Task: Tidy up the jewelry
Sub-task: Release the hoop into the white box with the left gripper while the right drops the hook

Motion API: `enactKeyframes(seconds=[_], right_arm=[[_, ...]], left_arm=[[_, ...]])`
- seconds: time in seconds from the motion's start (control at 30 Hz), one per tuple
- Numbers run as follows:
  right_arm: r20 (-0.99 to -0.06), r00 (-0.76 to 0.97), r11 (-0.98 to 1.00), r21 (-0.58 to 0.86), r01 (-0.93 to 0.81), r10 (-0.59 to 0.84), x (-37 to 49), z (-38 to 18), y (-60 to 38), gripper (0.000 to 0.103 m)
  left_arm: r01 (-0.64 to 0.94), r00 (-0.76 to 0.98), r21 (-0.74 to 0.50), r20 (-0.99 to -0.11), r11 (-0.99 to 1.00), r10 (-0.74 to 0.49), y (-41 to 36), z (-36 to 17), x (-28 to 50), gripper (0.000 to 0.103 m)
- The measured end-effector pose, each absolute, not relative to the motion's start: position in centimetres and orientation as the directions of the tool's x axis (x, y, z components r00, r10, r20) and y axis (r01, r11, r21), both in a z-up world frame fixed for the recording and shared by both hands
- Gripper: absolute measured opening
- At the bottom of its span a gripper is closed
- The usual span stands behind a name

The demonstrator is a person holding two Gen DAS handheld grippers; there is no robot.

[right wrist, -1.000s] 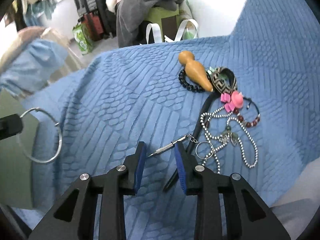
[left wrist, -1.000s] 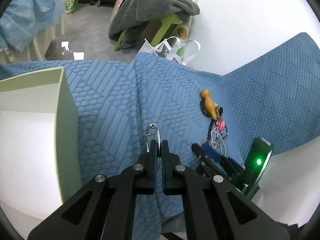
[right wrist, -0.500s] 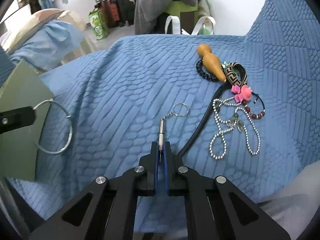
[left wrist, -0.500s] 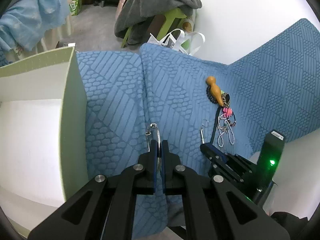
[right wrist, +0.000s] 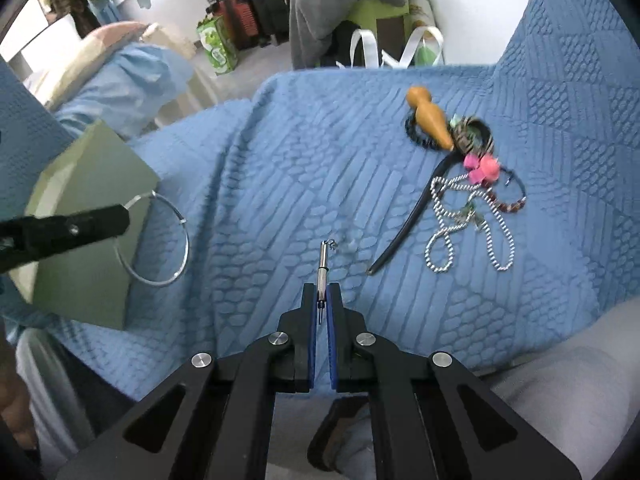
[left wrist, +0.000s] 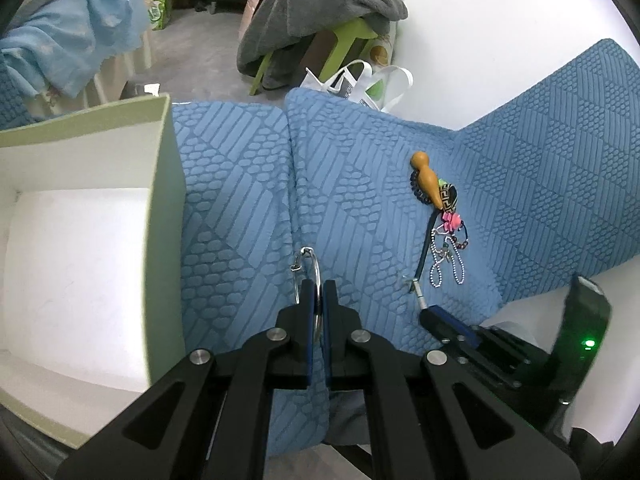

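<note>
My left gripper (left wrist: 317, 286) is shut on a thin silver bangle (left wrist: 308, 270), held above the blue quilted cover; the bangle also shows in the right wrist view (right wrist: 176, 240). An open pale green box (left wrist: 162, 216) with a white inside stands just left of it. My right gripper (right wrist: 321, 290) is shut on a small silver keychain tool (right wrist: 322, 268) and holds it above the cover. A pile of jewelry lies to the right: a wooden gourd pendant (right wrist: 430, 118), a pink flower charm (right wrist: 484, 168), a silver bead chain (right wrist: 468, 232) and a black cord (right wrist: 408, 220).
The blue quilted cover (left wrist: 240, 200) has a fold running down its middle. Beyond its far edge are a green stool under a grey blanket (left wrist: 320, 12), a white bag (left wrist: 360, 84) and floor clutter. A white surface (right wrist: 560, 380) lies at the near right.
My right gripper closed on the keychain tool and lifted it back from the pile. My left gripper drew back with the bangle, so more of the green box shows.
</note>
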State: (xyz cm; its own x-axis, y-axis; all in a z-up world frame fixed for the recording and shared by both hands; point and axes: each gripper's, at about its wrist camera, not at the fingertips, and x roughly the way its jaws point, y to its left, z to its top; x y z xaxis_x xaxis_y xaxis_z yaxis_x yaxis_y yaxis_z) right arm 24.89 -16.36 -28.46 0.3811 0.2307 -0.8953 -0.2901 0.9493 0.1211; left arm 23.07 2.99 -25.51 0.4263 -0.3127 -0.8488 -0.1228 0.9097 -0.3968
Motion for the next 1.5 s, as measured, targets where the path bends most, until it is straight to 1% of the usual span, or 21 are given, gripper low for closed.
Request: enactKeyframes(seconds=[0.43, 0.6, 0.9, 1.23, 1.5], right_arm=[[-0.872, 0.425, 0.954, 0.137, -0.266, 0.243, 24.5, -19.8, -16.7, 0.003], [-0.853, 0.459, 0.949, 0.120, -0.290, 0.248, 23.8, -16.2, -15.7, 0.003], [-0.802, 0.514, 0.920, 0.106, -0.377, 0.303, 22.8, -11.0, -11.6, 0.003], [-0.771, 0.505, 0.870, 0.127, -0.477, 0.389, 21.6, -8.9, -5.6, 0.003], [-0.800, 0.432, 0.836, 0.150, -0.528, 0.417, 21.9, -11.0, -0.4, 0.003]], left_arm=[[-0.139, 0.467, -0.366, -0.844, 0.920, -0.265, 4.0, -17.9, 21.5, 0.003], [-0.138, 0.501, -0.343, -0.834, 0.929, -0.234, 5.4, -15.0, 20.7, 0.003], [-0.179, 0.544, -0.327, -0.819, 0.928, -0.183, 9.0, -12.1, 18.4, 0.003], [-0.233, 0.565, -0.306, -0.815, 0.923, -0.128, 13.6, -10.6, 16.0, 0.003], [-0.272, 0.537, -0.308, -0.835, 0.912, -0.122, 17.1, -12.6, 15.4, 0.003]])
